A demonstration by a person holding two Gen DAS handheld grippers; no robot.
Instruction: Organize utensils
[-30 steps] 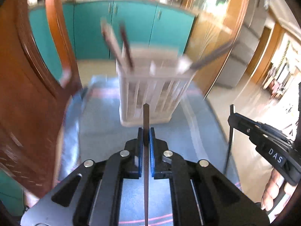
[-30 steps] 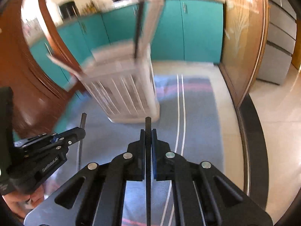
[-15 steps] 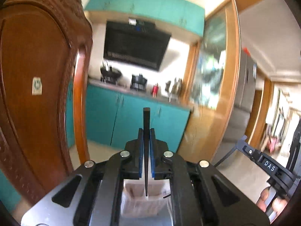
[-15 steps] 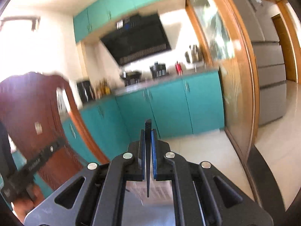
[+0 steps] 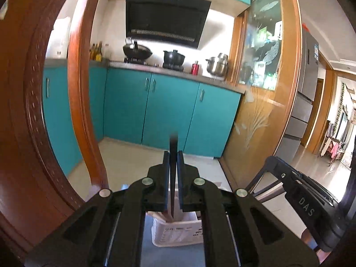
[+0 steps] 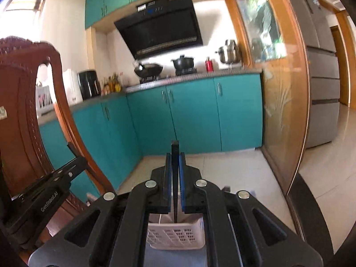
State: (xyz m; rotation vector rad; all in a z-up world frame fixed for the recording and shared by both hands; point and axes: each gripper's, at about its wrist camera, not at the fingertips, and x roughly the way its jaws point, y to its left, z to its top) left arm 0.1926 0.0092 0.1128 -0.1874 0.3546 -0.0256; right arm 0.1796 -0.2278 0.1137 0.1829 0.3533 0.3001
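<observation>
Left gripper [image 5: 173,155] raised, pointing slightly downward, jaws clamped on a thin dark stick [image 5: 173,146] standing upright between the pads. Right gripper [image 6: 175,158] beside it at the same tilt, likewise pinching a dark stick [image 6: 175,151]. Each seen at the edge of the other's view. Fingers [image 5: 308,237] of the right hand wrapped under its handle.

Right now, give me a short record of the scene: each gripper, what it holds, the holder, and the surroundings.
left gripper: shut on dark chopstick
right gripper: shut on black chopstick
white utensil basket: low in both views, below the grippers
surface: blue cloth
background: teal cabinets, wooden chair
</observation>
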